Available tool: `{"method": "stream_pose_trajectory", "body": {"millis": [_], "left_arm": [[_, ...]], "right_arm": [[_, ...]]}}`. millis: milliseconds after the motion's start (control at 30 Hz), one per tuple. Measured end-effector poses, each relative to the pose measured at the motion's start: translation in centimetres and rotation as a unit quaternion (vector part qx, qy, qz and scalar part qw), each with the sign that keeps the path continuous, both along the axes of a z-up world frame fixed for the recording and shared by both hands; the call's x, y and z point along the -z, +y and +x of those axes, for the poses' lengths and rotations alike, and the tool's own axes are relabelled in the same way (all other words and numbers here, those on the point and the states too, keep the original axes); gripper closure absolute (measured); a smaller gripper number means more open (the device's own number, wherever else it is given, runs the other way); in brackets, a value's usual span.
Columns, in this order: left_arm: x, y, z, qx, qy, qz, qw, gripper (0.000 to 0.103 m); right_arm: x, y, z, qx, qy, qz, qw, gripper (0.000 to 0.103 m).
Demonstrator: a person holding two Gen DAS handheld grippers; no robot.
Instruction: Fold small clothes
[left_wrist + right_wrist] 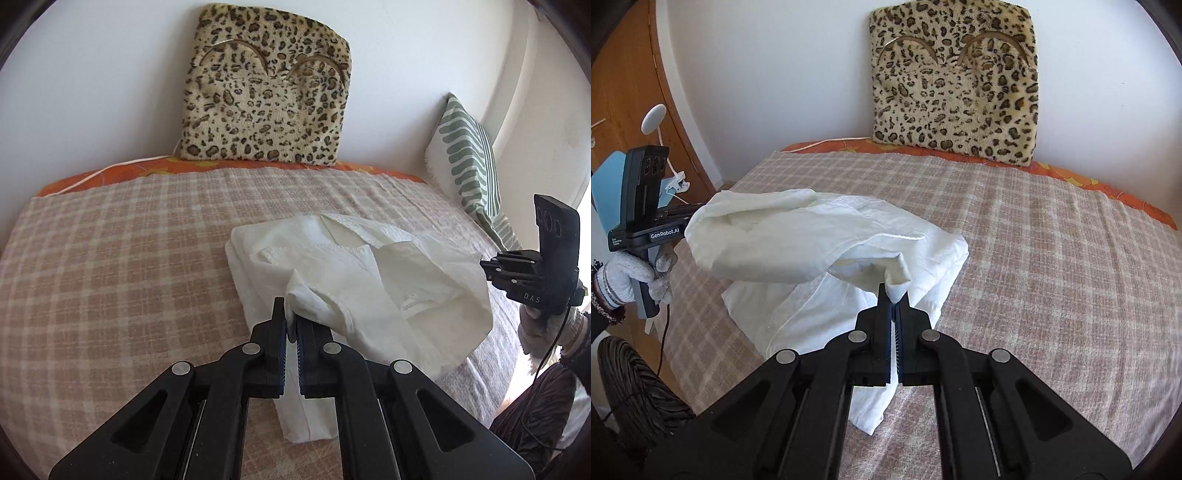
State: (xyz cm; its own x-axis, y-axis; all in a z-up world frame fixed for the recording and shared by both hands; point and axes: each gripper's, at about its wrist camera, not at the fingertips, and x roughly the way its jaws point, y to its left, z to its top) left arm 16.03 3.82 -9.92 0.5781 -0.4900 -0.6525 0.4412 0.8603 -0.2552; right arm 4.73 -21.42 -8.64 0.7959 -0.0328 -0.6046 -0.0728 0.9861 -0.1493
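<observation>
White and crinkled, the small garment [354,273] is partly folded on the bed [110,258], nearer its front edge than the back edge where the leopard-print cushion [266,88] leans against the wall. Its lower layers rest flat on the checked beige blanket [1052,240], with stitched hems and a small label showing. The top layer is raised off the rest and sags between the two tongs. The left gripper [291,317] is clamped on one bunched corner of the cloth; the right gripper [894,295] is clamped on another corner. A gloved hand [631,277] holds the left tool. A green-striped pillow [469,162] lies at the bed's right edge.
</observation>
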Motion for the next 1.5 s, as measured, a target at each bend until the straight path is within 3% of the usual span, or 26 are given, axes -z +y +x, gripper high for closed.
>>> {"method": "stream_pose_trajectory", "body": {"millis": [167,267,433,600,700,800,833,867,933,1067,1200,1267,1367,1500], "left_arm": [[2.2,-0.3,-2.3,0.017,0.021,0.039,0.9989,0.1],[2.1,-0.1,-3.3,0.026,0.023,0.055,0.9979,0.1],[0.4,1.1,-4.3,0.021,0.013,0.067,0.9975,0.1],[-2.5,0.9,-4.1,0.021,-0.016,0.051,0.9983,0.099],[-3.6,-0.9,-3.5,0.037,-0.029,0.045,0.9979,0.095],[-3.3,-2.9,-2.7,0.05,-0.028,0.046,0.9973,0.095],[-2.9,-3.5,-2.6,0.053,-0.022,0.045,0.9973,0.095],[-2.4,-4.0,-2.3,0.058,-0.015,0.045,0.9972,0.095],[-1.0,-5.0,-2.1,0.07,0.002,0.052,0.9962,0.095],[1.9,-6.6,-2.3,0.089,0.027,0.089,0.9916,0.095],[3.7,-6.6,-2.2,0.089,0.042,0.093,0.9907,0.095],[4.0,-6.4,-2.0,0.09,0.044,0.086,0.9913,0.095],[4.1,-6.5,-2.1,0.091,0.038,0.088,0.9912,0.095],[4.3,-6.6,-2.1,0.092,0.037,0.088,0.9912,0.095]], "right_arm": [[2.6,1.0,-1.3,0.0,0.016,-0.07,0.997,0.1],[2.4,0.0,-1.6,0.011,0.015,-0.061,0.998,0.1],[2.0,-0.1,-2.7,0.011,0.011,-0.097,0.995,0.1],[1.5,-0.4,-4.1,0.0,0.029,-0.104,0.994,0.1],[0.2,-2.6,-4.2,0.01,0.019,-0.028,0.999,0.1],[-0.6,-5.3,-2.9,0.031,0.018,0.065,0.997,0.099],[-0.6,-6.3,-2.1,0.04,0.022,0.095,0.994,0.092],[-0.5,-7.4,-1.1,0.051,0.022,0.127,0.99,0.075],[-0.3,-9.4,0.7,0.063,0.014,0.194,0.979,0.057],[1.7,-13.8,5.6,0.07,0.035,0.33,0.941,0.057],[4.0,-16.0,9.0,0.049,0.062,0.422,0.903,0.058],[4.8,-16.1,10.2,0.035,0.074,0.437,0.896,0.062],[5.6,-16.1,11.9,0.001,0.085,0.478,0.874,0.067],[5.6,-16.0,14.1,-0.001,0.086,0.471,0.878,0.068]]}}
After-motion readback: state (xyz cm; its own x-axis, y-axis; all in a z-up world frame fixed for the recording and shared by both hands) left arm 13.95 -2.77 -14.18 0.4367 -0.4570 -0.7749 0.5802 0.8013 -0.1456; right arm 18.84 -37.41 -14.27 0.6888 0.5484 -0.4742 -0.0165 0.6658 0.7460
